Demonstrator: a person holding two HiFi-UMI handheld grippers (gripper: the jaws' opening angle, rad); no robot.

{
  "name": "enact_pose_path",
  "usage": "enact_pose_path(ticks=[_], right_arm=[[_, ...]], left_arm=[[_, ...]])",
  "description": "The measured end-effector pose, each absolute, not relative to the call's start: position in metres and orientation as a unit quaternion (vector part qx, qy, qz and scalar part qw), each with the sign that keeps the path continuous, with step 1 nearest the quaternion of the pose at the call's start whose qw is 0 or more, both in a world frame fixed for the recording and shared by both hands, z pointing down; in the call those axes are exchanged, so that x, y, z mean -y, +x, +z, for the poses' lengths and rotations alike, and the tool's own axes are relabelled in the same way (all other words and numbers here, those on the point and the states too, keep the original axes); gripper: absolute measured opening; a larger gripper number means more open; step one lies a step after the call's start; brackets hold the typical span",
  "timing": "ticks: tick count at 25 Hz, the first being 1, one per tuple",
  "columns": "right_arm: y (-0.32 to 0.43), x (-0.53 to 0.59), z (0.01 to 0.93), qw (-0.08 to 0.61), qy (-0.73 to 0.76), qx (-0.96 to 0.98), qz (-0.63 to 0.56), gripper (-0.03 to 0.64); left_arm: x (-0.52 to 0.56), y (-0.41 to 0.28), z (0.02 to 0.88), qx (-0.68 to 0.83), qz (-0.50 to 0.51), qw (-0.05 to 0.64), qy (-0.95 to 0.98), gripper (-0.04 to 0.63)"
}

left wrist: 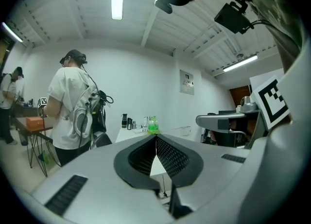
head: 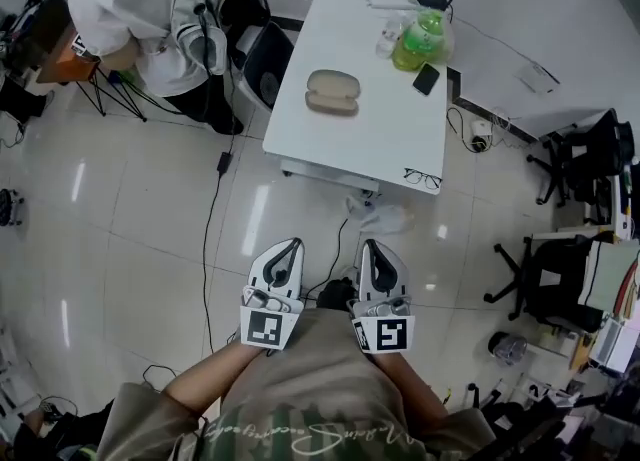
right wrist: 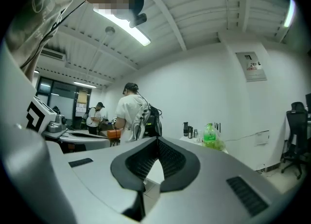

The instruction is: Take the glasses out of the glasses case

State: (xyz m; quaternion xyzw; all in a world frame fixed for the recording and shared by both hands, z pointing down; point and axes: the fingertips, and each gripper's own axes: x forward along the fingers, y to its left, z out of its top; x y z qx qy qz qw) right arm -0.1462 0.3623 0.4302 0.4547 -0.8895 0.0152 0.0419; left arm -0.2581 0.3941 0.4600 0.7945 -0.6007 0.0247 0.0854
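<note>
A beige glasses case (head: 332, 91) lies in the middle of the white table (head: 330, 144); whether it is open is unclear from here. Black-framed glasses (head: 422, 179) rest on the table's near right corner, outside the case. Both grippers are held close to my body, over the floor and well short of the table. My left gripper (head: 287, 252) is shut with nothing in it, and so is my right gripper (head: 372, 252). The left gripper view shows its jaws (left wrist: 156, 137) meeting at the tip; the right gripper view shows the same (right wrist: 157, 141).
A green bottle (head: 422, 39), a dark phone (head: 426, 78) and small items sit at the table's far end. A person in white (head: 140, 9) stands at far left beside a chair (head: 265, 64). Cables (head: 213, 209) and a white bag (head: 382, 217) lie on the floor; office chairs (head: 560, 269) stand right.
</note>
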Motion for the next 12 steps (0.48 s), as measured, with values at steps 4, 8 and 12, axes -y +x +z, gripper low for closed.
enact_pose_path(ticks=[4,8,12], right_arm=[[-0.17,-0.359,0.415,0.025,0.44,0.897,-0.02,0.012],[-0.176,-0.349,0.409,0.016,0.452,0.891,-0.043,0.012],[-0.18,-0.341,0.403,0.001,0.468,0.883,-0.043,0.012]], left_arm=[[-0.379,-0.269,0.446,0.598,0.01,0.061,0.799,0.008],[-0.37,-0.275,0.441,0.584,0.009,0.04,0.811,0.008],[-0.359,-0.275,0.436,0.569,0.025,0.013,0.822,0.009]])
